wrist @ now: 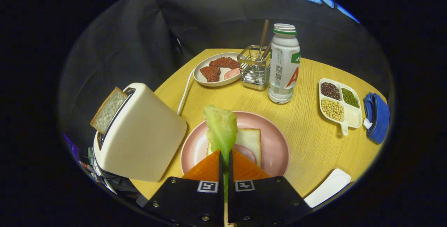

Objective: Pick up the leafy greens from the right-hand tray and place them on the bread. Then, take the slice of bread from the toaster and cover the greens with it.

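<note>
At the tabletop's (307, 139) left edge you have the cream toaster (143, 136), tilted in this fisheye view, with a slice of bread (108, 110) standing up out of its slot. A white cord (185, 92) runs from behind the toaster along the wood toward the far left corner.

Just right of the toaster, near the front edge, sits the pink plate (272, 139). On it lies a slice of white bread (250, 141) with a pale pink round of meat (246, 152) on top. Your gripper (225, 171) has its jaws pressed together on the stem of the leafy green (220, 129), which stands up ahead of the fingertips, above the left part of the bread on the plate.

Toward the far edge, a white plate (202, 78) carries dark red meat pieces (216, 68) and a pink slice. Beside it on the right stands a wire holder (255, 68) with utensils in it, and next to that a white bottle (283, 64) with a green-ringed cap.

Further right, a white divided tray (352, 117) holds dark, green and yellow beans in separate compartments. A blue cloth (377, 117) lies at the right edge, and a white flat tray (328, 187) sits at the front right corner.
</note>
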Demonstrator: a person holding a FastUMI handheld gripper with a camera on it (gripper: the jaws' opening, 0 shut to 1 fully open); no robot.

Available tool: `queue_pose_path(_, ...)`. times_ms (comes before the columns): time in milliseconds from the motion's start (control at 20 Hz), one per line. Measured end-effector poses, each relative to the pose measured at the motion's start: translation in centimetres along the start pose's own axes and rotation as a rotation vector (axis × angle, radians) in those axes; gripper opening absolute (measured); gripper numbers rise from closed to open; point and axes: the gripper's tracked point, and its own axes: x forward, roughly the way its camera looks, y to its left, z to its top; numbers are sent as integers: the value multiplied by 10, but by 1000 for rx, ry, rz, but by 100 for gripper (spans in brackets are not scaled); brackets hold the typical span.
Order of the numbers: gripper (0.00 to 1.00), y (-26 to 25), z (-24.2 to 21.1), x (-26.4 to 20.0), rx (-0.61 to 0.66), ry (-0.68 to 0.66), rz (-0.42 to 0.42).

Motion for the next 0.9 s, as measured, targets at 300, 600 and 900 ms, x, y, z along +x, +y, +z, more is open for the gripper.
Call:
queue_pose_path(300,27,-1,0,5,-53,2,-50)
queue_pose_path(600,38,2,-1,4,-96,6,-59)
queue_pose_path(900,67,-1,2,0,-108,-6,-72)
